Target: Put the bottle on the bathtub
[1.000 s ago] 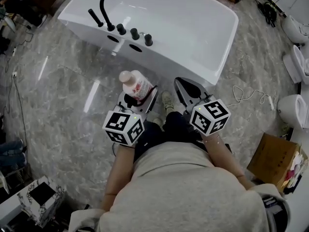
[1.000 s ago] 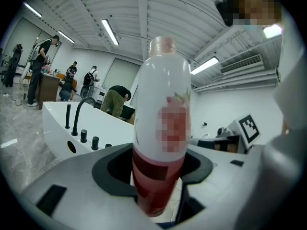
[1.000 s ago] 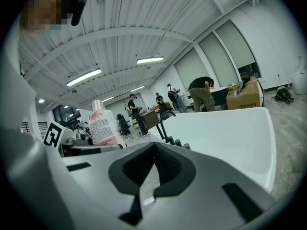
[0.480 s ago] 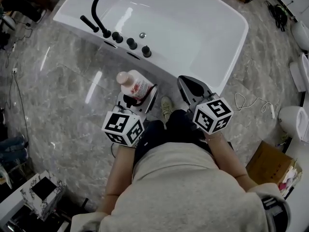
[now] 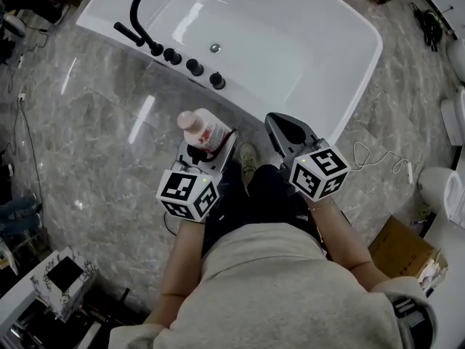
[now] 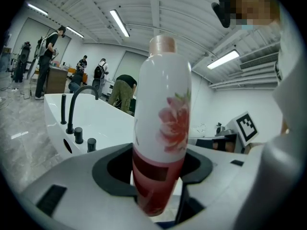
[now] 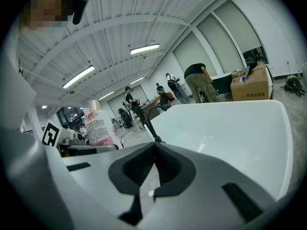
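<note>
While the person stands on the grey marbled stone floor [image 5: 87, 144] facing the long side of the white oval bathtub [image 5: 378, 57], the left gripper [image 6: 158, 178] has its dark-padded jaws clamped on the lower, red-banded part of the white plastic bottle with a pink flower print and a pale pink cap [image 6: 160, 123]. That bottle stands upright between the jaws, cap uppermost, and in the head view it hangs over the floor just short of the tub's near rim, not touching it. On that rim, ahead and to the left of the bottle, sit a black curved tap spout [image 5: 142, 6] and a row of round black knobs [image 5: 192, 65]. Beside the left gripper and level with it, the right gripper [image 7: 153, 169] has its jaws brought together with nothing between them, pointing at the white tub wall.
</note>
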The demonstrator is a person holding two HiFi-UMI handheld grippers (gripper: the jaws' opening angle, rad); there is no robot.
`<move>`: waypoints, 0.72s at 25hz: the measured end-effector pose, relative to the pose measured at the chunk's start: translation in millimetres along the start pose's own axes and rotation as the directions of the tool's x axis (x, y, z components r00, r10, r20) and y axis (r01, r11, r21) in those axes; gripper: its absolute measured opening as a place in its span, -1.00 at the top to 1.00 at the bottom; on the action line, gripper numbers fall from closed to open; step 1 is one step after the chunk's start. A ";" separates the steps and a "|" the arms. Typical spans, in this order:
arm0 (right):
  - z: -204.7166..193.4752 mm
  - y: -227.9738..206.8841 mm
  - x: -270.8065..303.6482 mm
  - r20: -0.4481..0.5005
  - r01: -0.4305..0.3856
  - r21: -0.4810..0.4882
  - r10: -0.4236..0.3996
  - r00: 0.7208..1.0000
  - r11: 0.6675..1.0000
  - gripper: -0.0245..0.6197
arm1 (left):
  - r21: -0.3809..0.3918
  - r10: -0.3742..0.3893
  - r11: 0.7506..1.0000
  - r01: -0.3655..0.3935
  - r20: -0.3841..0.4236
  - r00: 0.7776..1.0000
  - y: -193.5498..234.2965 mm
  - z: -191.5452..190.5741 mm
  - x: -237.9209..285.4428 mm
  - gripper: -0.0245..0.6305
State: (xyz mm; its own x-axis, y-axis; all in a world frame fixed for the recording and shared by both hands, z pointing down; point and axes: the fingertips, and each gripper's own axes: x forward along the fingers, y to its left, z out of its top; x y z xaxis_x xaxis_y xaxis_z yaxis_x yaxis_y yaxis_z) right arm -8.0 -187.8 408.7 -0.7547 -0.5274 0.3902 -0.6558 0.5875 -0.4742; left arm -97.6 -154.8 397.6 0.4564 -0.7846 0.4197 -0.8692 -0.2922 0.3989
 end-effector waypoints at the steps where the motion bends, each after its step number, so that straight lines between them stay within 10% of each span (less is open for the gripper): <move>1: -2.0 -3.0 1.3 -0.003 0.005 0.006 -0.005 1.000 1.000 0.93 | 0.003 -0.007 1.000 0.007 -0.010 1.000 0.4 -2.5 2.3 0.20; 18: -39.4 -43.6 24.4 -0.020 0.120 0.089 -0.118 0.993 0.989 0.93 | 0.077 -0.112 0.989 0.126 -0.168 0.979 39.8 -44.0 53.1 0.20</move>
State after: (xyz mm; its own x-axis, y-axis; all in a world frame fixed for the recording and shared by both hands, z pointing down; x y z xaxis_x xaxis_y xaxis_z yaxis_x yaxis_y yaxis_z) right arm 1.3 -202.0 470.0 -0.6720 -0.5811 0.4590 -0.7369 0.4632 -0.4924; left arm -99.6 -184.1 471.6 0.5765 -0.6440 0.5030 -0.8165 -0.4303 0.3849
